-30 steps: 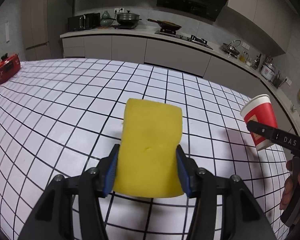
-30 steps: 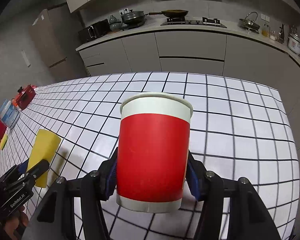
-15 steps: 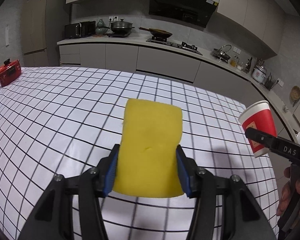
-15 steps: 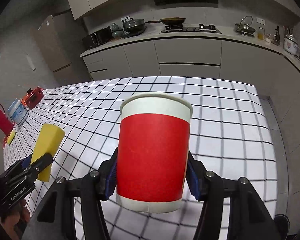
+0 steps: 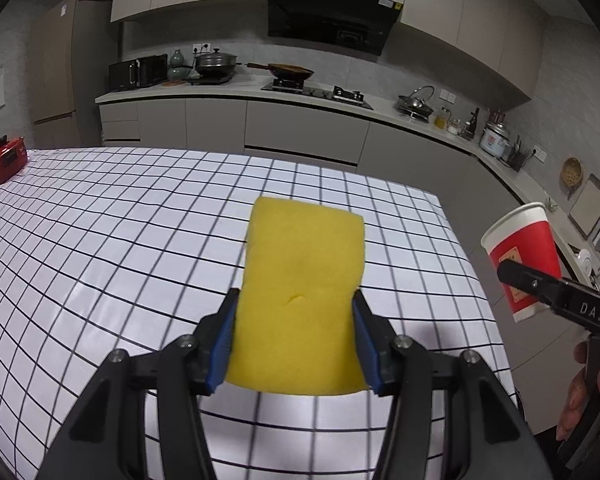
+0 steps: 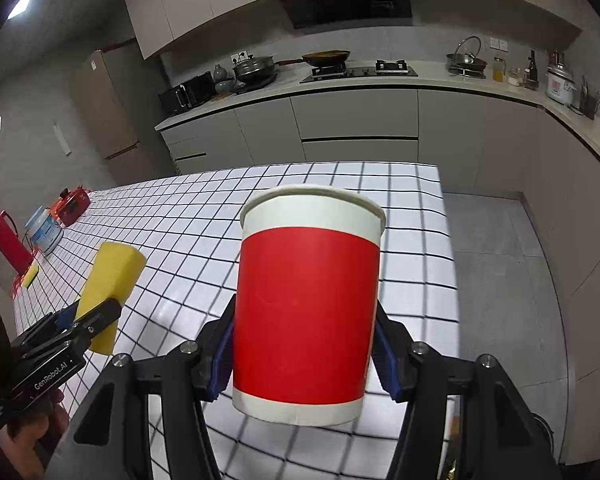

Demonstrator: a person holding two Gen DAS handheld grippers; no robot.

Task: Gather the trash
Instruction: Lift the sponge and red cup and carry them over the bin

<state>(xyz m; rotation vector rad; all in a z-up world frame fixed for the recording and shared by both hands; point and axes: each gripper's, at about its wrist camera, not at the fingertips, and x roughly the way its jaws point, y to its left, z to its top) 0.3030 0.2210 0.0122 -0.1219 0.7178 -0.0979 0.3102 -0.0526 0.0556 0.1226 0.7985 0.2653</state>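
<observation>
- The left gripper [image 5: 294,344] is clamped on a yellow sponge [image 5: 302,300]; its blue pads [image 5: 222,344] press both long sides of the sponge's lower half, and the sponge stands up from the jaws, held in the air above the near part of the counter [image 5: 100,240].
- The right gripper [image 6: 304,356] is clamped on a red paper cup [image 6: 306,312] with a white rim band and white base; the pads grip its lower half, the cup is upright and held over the counter's near right part.
- In the left wrist view the cup [image 5: 520,256] appears tilted at the far right, beyond the counter's right edge, with the right gripper's black finger across it marked "DAS".
- In the right wrist view the sponge [image 6: 110,292] shows at the left, and the left gripper's body beneath it reads "GenRobot.AI".
- The counter is covered by a white cloth with a black grid.
- At its far left end stand a red thermos [image 6: 6,242], a white-and-blue tub [image 6: 44,230] whose label is too small to read, and a small red pot [image 6: 72,204]; a small yellow-green sponge [image 6: 30,276] lies near the thermos.
- Beyond, the kitchen worktop [image 6: 380,82] carries a microwave [image 6: 188,94], a lidded pot [image 6: 254,68], a frying pan [image 6: 326,56] on the hob and a rice cooker [image 6: 560,86].
</observation>
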